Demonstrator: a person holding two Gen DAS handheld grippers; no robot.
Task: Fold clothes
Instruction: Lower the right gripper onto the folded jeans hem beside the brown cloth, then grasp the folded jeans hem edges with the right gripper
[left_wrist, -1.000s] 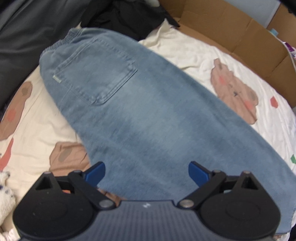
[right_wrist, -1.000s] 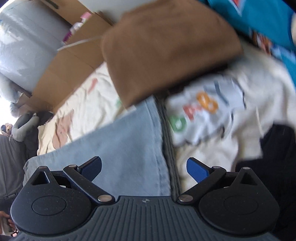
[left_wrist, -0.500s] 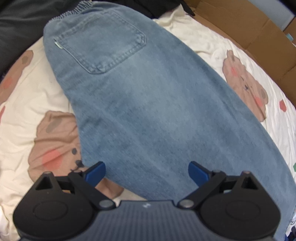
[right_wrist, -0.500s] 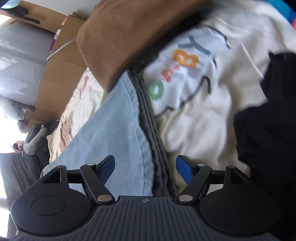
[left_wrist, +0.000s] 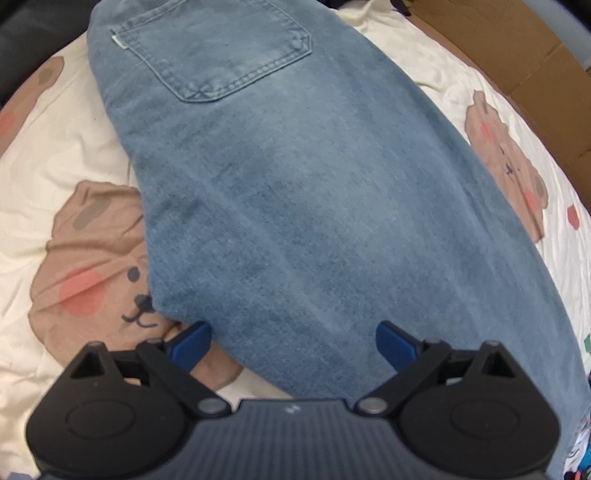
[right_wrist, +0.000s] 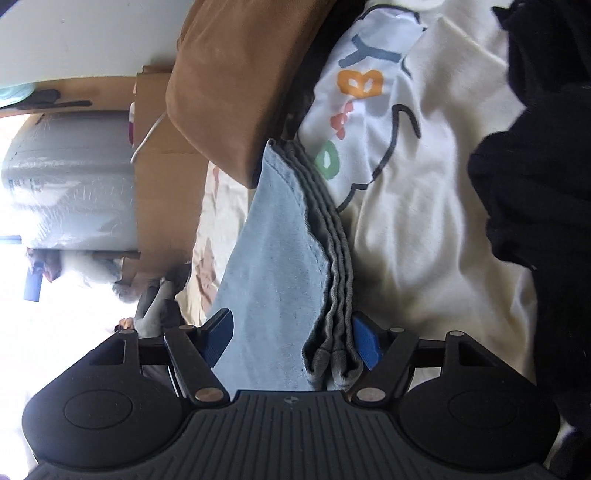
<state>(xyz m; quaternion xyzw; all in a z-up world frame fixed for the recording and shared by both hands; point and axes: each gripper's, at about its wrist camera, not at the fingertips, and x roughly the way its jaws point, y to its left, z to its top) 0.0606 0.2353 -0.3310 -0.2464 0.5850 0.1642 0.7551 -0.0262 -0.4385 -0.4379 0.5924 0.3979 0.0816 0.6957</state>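
Light blue jeans (left_wrist: 314, 184) lie folded lengthwise on a cream bear-print sheet (left_wrist: 55, 147), back pocket (left_wrist: 221, 48) at the far end. My left gripper (left_wrist: 293, 343) hangs open just over their near folded edge, one pad on each side of it, gripping nothing. In the right wrist view, which is rolled on its side, the jeans' gathered waistband (right_wrist: 332, 258) runs between the jaws of my right gripper (right_wrist: 291, 339). The right pad touches the elastic. The left pad stands beside the denim (right_wrist: 273, 240), and no squeeze shows.
A white sweatshirt with coloured letters (right_wrist: 424, 184), a black garment (right_wrist: 535, 184) and a brown cushion (right_wrist: 236, 74) crowd the waistband end. Cardboard walls (left_wrist: 517, 55) border the sheet's far side. A dark grey surface sits past the sheet's far left corner.
My left gripper has sunk closer to the jeans' near edge. The right gripper has rolled, dropped to the waistband, and its jaws have narrowed around it.
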